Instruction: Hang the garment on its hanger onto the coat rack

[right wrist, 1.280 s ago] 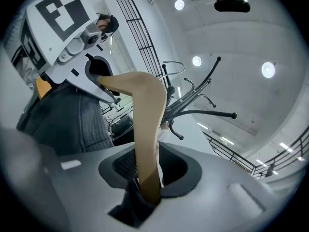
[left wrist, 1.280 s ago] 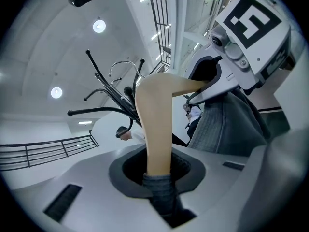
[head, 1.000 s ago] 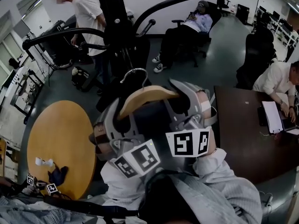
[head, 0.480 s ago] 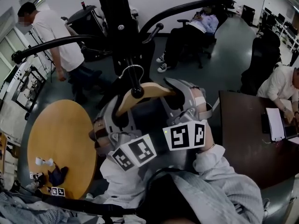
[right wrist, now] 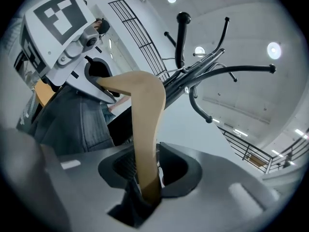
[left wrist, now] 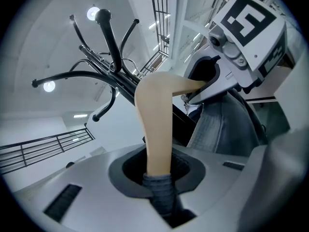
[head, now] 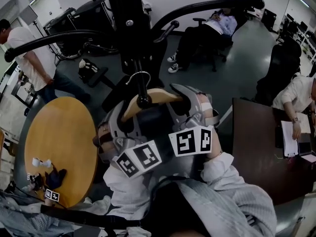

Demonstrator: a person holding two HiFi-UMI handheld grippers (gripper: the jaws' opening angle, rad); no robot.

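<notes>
A wooden hanger [head: 157, 97] with a metal hook [head: 139, 76] carries a dark garment [head: 154, 120]. My left gripper [head: 120, 118] is shut on its left end and my right gripper [head: 193, 101] is shut on its right end. The black coat rack [head: 129, 21] stands right behind the hook. A short rack prong with a ball tip [head: 144, 101] crosses the hook; whether the hook rests on it I cannot tell. In the left gripper view the jaws [left wrist: 159, 180] clamp the hanger [left wrist: 155, 124] and fabric. The right gripper view shows its jaws [right wrist: 147, 180] doing the same to the hanger [right wrist: 146, 129].
A round wooden table [head: 59, 147] with small items lies at the left, a dark desk [head: 256, 152] at the right. One person in white [head: 27, 58] walks at the far left, another sits in a chair [head: 217, 26] behind the rack. Long rack arms [head: 207, 6] reach out overhead.
The hanger and both grippers have closed in on the rack pole, and a ball-tipped prong now crosses the hook. The person in white has walked off to the left.
</notes>
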